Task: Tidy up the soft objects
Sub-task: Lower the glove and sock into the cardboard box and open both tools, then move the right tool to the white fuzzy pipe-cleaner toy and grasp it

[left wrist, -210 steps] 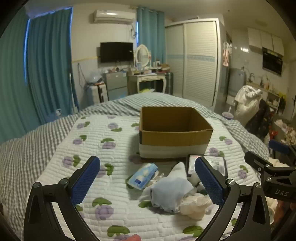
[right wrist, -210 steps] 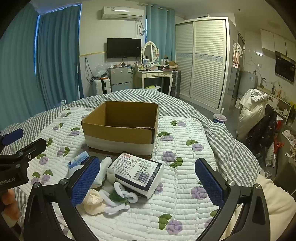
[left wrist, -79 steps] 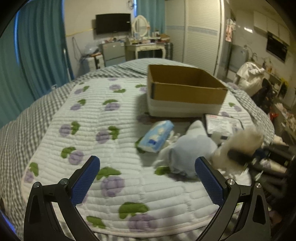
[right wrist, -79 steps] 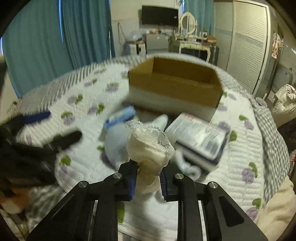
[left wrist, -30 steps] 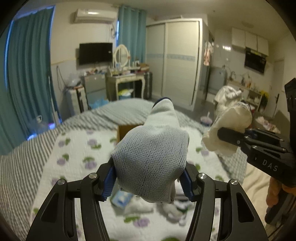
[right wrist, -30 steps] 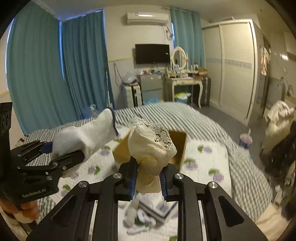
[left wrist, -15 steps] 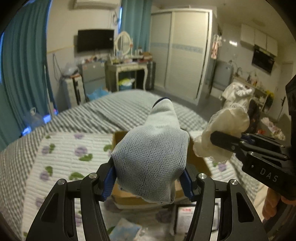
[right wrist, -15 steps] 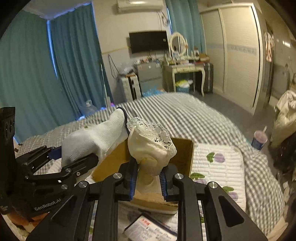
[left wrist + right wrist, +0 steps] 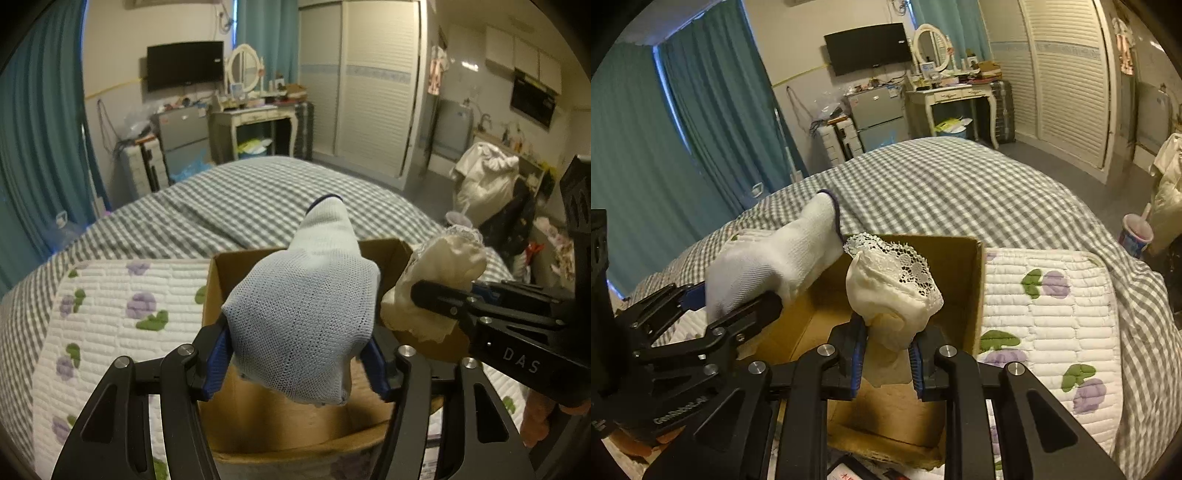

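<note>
My left gripper (image 9: 297, 363) is shut on a pale blue knit sock (image 9: 306, 317) and holds it over the open cardboard box (image 9: 258, 417). My right gripper (image 9: 886, 356) is shut on a cream lace-trimmed sock (image 9: 894, 288), also above the box (image 9: 960, 266). The cream sock (image 9: 436, 288) and right gripper (image 9: 443, 299) show at the right of the left wrist view. The blue sock (image 9: 775, 262) and left gripper (image 9: 735, 306) show at the left of the right wrist view. The box interior looks empty.
The box stands on a white quilted mat with purple flowers (image 9: 110, 317) over a grey checked bedspread (image 9: 960, 192). A packaged item (image 9: 849, 470) lies just before the box. Curtains, a dresser and a wardrobe stand beyond the bed.
Both grippers have moved forward and down with their socks, from high above the bed to just over the open box. Grips are unchanged.
</note>
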Tool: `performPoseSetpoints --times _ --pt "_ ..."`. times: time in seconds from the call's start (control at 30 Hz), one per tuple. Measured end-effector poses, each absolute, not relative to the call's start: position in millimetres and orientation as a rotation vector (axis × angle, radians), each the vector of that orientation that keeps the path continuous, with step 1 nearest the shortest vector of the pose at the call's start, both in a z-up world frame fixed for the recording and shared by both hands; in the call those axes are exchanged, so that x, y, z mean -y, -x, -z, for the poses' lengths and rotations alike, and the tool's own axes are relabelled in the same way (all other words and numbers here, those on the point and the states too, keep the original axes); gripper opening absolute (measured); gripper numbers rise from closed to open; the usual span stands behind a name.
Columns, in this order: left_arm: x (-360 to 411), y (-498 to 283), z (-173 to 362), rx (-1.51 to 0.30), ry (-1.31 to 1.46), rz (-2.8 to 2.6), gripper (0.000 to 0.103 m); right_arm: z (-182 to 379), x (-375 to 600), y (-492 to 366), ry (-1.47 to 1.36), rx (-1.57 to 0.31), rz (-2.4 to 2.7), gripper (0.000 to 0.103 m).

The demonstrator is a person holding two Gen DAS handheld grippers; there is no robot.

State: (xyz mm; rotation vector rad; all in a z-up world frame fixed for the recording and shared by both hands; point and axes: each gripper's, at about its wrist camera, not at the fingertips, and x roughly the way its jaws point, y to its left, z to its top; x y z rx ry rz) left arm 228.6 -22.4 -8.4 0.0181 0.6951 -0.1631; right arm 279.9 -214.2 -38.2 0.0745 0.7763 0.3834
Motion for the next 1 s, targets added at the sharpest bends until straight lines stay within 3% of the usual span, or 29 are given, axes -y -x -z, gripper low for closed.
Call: performPoseSetpoints --times 0.07,0.13,0.23,0.5,0.6,0.73,1.0 --pt "23.2 -230.0 7.2 -0.706 -0.007 0.154 0.069 35.8 215.5 -279.2 -0.067 -0.769 -0.382 0.035" --pt "23.0 -228.2 4.4 -0.702 -0.009 0.12 0.082 28.5 218.7 -274.4 -0.067 -0.751 -0.361 0.055" --pt "21.7 -219.9 -5.4 -0.673 -0.022 0.108 0.086 13.1 223.3 -265.0 -0.068 -0.727 -0.337 0.065" --pt "15.5 -157.4 -71.5 -0.561 -0.07 0.092 0.087 -59.2 234.7 -199.2 -0.034 -0.639 -0.29 0.079" --pt "12.7 -119.5 -99.8 -0.499 -0.084 0.093 0.096 -90.1 242.1 -159.9 -0.043 -0.611 -0.271 0.083" --pt "8.7 -68.0 -125.9 -0.449 -0.091 0.083 0.099 -116.1 245.9 -106.5 -0.006 -0.591 -0.242 0.094" --pt "2.9 -12.5 -110.2 -0.484 -0.058 0.087 0.1 -99.5 233.3 -26.1 0.063 -0.608 -0.234 0.101"
